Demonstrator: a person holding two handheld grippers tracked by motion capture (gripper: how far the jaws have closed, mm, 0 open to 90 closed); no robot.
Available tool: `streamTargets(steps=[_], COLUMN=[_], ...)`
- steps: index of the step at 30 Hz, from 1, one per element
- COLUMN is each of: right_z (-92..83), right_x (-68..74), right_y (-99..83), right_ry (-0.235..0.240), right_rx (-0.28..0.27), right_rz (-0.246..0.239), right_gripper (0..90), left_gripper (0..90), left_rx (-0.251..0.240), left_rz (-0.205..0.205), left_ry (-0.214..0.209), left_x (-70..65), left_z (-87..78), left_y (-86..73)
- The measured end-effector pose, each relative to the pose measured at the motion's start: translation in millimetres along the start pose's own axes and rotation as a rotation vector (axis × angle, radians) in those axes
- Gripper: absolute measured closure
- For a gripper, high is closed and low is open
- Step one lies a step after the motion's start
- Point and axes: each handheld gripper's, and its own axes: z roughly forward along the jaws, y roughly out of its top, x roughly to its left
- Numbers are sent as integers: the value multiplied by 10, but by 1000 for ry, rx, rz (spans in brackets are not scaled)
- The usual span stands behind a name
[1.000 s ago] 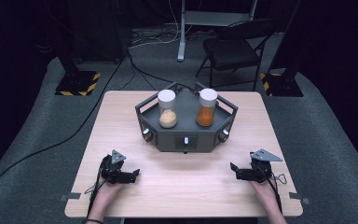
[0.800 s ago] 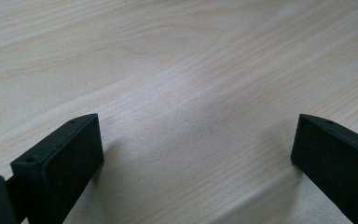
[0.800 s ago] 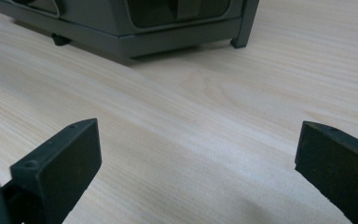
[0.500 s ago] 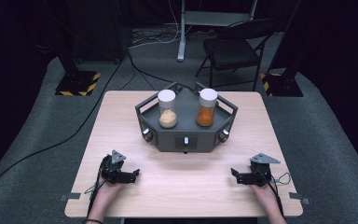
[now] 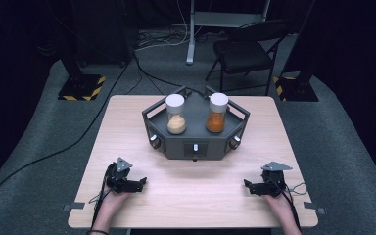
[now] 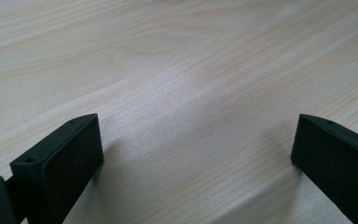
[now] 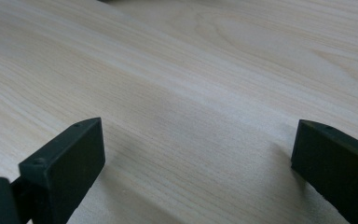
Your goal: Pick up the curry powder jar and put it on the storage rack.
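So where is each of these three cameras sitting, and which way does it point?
High view: above the person's side, facing forward and down on the pale wooden table, dark hexagonal tray, two white-capped jars; both forearms, left gripper, right gripper.
Left gripper view: on the left gripper, looking along its open black jaws at bare tabletop.
Right gripper view: on the right gripper, likewise, jaws apart over wood.
Shared: both gripper views show wood grain framed by two jaws.
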Motion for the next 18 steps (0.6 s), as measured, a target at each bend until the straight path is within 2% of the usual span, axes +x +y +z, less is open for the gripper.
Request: streamTargets(steps=[2,18], right_z=[12,16], right_x=[49,60], right_y=[25,29], right_ry=[-13,-15], right_rx=[15,18], right_rz=[-27,-26], right_gripper=[6,0], left_gripper=[19,19], left_rx=[0,0], left_rz=[0,0], left_ry=[0,1], left_x=[0,-2], left_z=[0,0], left_y=[0,-1])
